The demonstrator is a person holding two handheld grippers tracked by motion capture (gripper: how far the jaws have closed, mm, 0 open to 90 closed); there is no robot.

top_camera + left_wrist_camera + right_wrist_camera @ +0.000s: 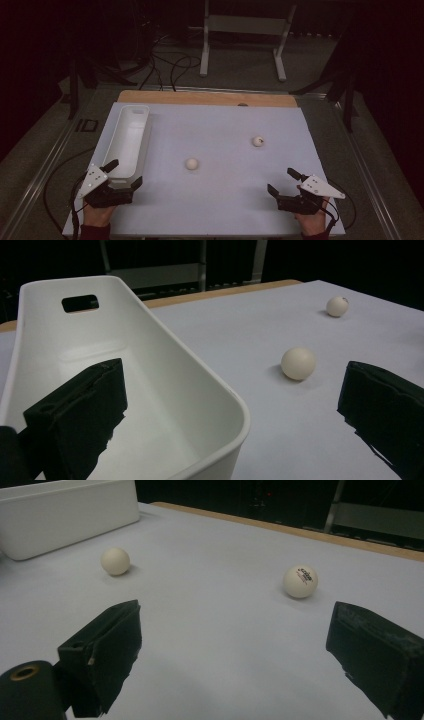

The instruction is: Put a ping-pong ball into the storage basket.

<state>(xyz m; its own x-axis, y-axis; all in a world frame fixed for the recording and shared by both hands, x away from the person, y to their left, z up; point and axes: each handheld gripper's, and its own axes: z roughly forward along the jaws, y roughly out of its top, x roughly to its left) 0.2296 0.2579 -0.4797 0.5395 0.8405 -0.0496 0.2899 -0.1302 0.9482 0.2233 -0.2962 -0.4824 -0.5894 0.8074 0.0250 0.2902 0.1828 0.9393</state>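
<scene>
Both hand-held grippers wide open, holding nothing: left (123, 173) over the tray's (125, 145) near end, right (286, 181) at bench (225, 210) near-right corner. 2 balls (192, 163) (258, 141) mid-bench.

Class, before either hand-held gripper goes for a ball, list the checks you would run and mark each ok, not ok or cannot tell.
1. Left hand-held gripper open, holding nothing: ok.
2. Right hand-held gripper open, holding nothing: ok.
3. Near ball apart from the printed ball, room for jaws around each: ok.
4. White bin upright, nothing inside: ok.
5. Balls at rest: cannot tell.
6. Table bare between right hand-held gripper and printed ball: ok.
</scene>
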